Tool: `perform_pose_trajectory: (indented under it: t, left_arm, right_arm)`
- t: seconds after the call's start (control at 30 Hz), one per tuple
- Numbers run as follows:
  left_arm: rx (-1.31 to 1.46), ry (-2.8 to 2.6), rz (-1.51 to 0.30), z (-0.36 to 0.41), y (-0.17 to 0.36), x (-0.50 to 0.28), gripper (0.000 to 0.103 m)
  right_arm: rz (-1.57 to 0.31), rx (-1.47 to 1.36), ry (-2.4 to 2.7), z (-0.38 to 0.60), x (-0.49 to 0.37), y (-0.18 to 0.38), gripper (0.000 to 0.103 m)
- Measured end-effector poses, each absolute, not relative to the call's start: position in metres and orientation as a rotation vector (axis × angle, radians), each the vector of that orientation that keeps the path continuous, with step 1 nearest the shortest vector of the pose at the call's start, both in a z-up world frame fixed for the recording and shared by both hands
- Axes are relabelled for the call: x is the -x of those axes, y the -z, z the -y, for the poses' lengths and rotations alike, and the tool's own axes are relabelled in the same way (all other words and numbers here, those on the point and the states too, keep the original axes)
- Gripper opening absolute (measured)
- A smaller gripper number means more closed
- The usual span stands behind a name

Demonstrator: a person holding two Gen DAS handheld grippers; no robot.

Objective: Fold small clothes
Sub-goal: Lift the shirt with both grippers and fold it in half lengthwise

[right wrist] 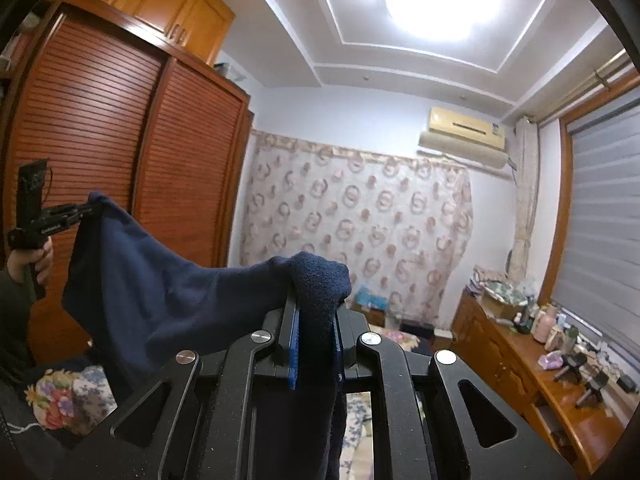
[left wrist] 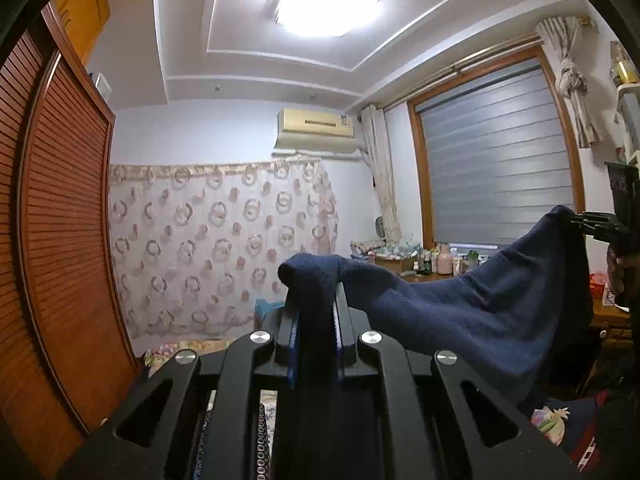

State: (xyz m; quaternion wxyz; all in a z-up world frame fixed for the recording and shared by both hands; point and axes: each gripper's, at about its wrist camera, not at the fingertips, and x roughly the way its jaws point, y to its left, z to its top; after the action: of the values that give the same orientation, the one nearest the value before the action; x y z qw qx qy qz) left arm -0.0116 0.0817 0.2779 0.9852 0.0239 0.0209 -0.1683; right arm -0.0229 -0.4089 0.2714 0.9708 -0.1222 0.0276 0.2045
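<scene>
A dark navy garment (left wrist: 480, 304) hangs stretched in the air between my two grippers. My left gripper (left wrist: 316, 296) is shut on one bunched corner of it. The cloth runs to the right, up to my right gripper (left wrist: 580, 220), which pinches the far corner. In the right wrist view my right gripper (right wrist: 316, 300) is shut on its bunched corner of the navy garment (right wrist: 160, 292). The cloth runs left to my left gripper (right wrist: 86, 210), held by a hand. The garment's lower edge sags below both grippers.
A louvred wooden wardrobe (right wrist: 120, 140) stands on the left. A patterned curtain (left wrist: 220, 248) covers the far wall. A wooden dresser (right wrist: 540, 364) with bottles runs under the window (left wrist: 496, 160). Floral bedding (right wrist: 60, 396) lies below.
</scene>
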Motion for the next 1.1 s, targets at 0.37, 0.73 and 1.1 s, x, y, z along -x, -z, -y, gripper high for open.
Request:
perform_pose_trajectory:
  t: [0.37,0.73,1.1]
  left_arm:
    - [-0.081,0.315,-0.308,-0.032,-0.145,-0.155,0.01]
    - [-0.122,0.267,-0.611,0.006,-0.022,-0.291,0.011]
    - [-0.127,0.291,-0.687,0.013,-0.009,-0.304,0.043]
  right_arm:
    - [-0.37,0.247,-0.356,0.429,-0.153,-0.131,0.01]
    - [-0.674,0.237,-0.273,0.439,-0.337,0.035,0.01]
    - [-0.736,0.171,-0.278,0.446,-0.365,0.049,0.038]
